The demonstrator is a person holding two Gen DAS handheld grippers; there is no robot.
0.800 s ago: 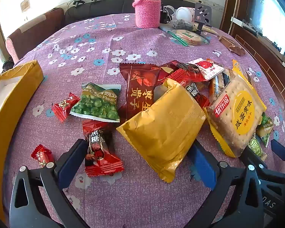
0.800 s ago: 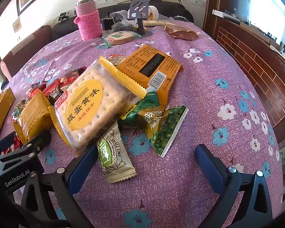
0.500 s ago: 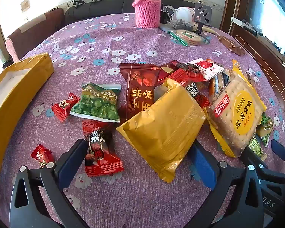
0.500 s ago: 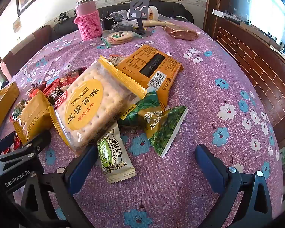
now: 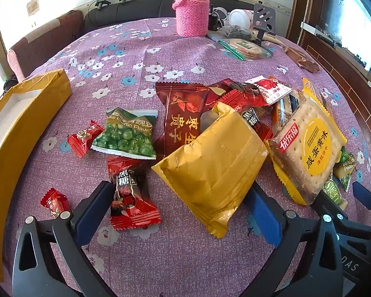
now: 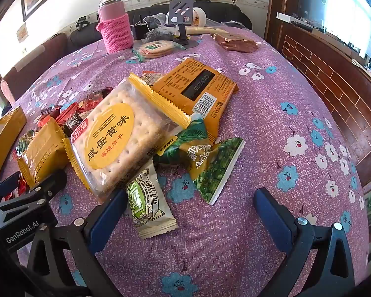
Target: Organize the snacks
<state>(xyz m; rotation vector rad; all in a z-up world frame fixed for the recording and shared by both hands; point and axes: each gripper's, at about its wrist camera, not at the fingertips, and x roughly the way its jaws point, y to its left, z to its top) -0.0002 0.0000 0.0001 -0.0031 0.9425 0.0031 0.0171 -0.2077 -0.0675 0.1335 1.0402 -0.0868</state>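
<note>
Hovering wide apart and empty, left gripper [image 5: 175, 208] and right gripper [image 6: 188, 208]; best to straddle the gold pouch [image 5: 210, 165] squarely, then carry it to the yellow box [image 5: 24, 113].

Yellow box [image 5: 24, 113] cut off at the left edge of the left wrist view. Red packets [image 5: 237, 94] mid-surface partly buried under the gold pouch [image 5: 210, 165]. Orange packet [image 6: 197, 89] half covered by the cracker pack [image 6: 118, 141]. Far-edge clutter [image 6: 160, 28] probably cups, too small to tell.
</note>
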